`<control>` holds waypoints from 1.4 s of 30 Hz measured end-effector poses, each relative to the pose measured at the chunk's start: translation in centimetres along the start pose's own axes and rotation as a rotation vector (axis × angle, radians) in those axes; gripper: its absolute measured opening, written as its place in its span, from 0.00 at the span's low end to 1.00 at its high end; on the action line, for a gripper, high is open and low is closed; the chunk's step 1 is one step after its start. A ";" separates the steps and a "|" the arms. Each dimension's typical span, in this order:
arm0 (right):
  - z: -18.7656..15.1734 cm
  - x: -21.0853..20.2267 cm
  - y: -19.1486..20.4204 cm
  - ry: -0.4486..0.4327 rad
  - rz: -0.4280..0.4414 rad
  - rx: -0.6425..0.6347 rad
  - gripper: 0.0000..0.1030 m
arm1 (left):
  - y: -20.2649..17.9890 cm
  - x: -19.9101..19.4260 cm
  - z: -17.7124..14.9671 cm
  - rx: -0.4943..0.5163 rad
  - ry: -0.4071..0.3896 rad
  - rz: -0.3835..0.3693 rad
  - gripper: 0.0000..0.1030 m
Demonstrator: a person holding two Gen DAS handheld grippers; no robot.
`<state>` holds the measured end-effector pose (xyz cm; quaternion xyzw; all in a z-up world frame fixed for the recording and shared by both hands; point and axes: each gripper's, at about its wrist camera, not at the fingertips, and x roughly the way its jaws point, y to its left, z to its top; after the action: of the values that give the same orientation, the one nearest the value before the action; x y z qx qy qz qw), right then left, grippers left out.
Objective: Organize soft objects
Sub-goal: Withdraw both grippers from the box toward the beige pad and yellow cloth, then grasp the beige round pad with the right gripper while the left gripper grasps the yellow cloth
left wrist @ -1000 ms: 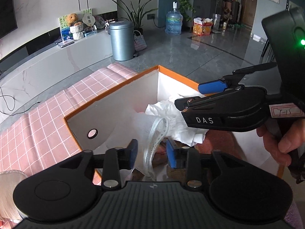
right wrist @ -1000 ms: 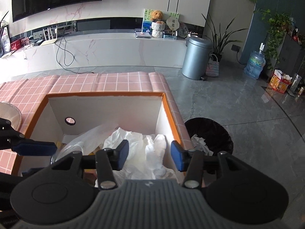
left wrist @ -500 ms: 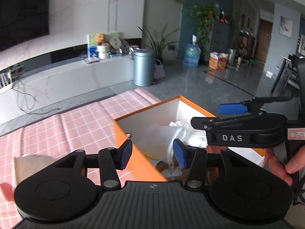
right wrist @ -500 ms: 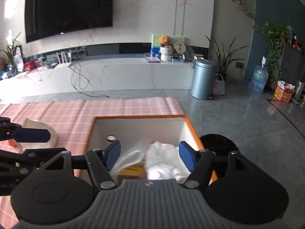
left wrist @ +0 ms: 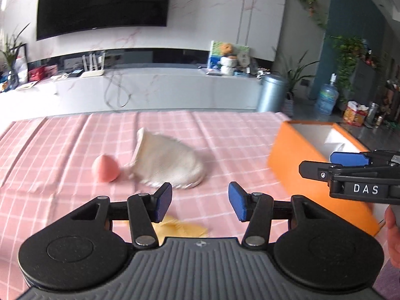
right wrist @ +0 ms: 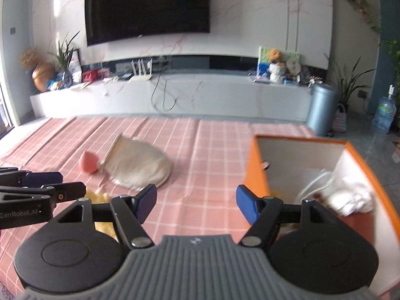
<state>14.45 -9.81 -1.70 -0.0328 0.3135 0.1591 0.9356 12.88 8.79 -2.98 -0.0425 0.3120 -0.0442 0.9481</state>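
Note:
A beige knitted mitt (left wrist: 167, 161) lies on the pink checked tablecloth (left wrist: 225, 135), with a pink egg-shaped sponge (left wrist: 105, 168) touching its left side. A yellow cloth (left wrist: 180, 228) lies just below my left gripper (left wrist: 200, 201), which is open and empty above the cloth. An orange box (right wrist: 257, 172) stands at the right, holding white cloth (right wrist: 350, 200) and clear plastic. My right gripper (right wrist: 196, 203) is open and empty, beside the box's left wall. The mitt (right wrist: 138, 166), sponge (right wrist: 88, 162) and yellow cloth (right wrist: 100, 197) also show in the right wrist view.
The orange box (left wrist: 295, 160) stands at the table's right edge. Beyond the table are a white TV bench (right wrist: 175, 95), a grey bin (right wrist: 322, 110) and a water bottle (right wrist: 383, 115) on the floor.
Both grippers have pulled back out of the box and swung left over the tablecloth. The left gripper has opened wider. The mitt, sponge and yellow cloth have come into view.

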 end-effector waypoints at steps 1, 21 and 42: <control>-0.3 0.9 0.6 0.025 0.008 -0.005 0.68 | 0.6 0.0 -0.6 0.003 0.005 0.008 0.64; -1.6 12.1 5.2 0.244 0.040 -0.083 0.67 | 6.6 7.8 -4.3 -0.012 0.086 0.143 0.84; 4.3 20.9 8.0 0.179 0.179 -0.172 0.96 | 9.0 9.3 -1.0 -0.110 0.104 0.224 0.06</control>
<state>30.11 4.24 -10.48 -0.0987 0.3828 0.2644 0.8797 20.24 16.66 -10.27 -0.0570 0.3656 0.0769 0.9258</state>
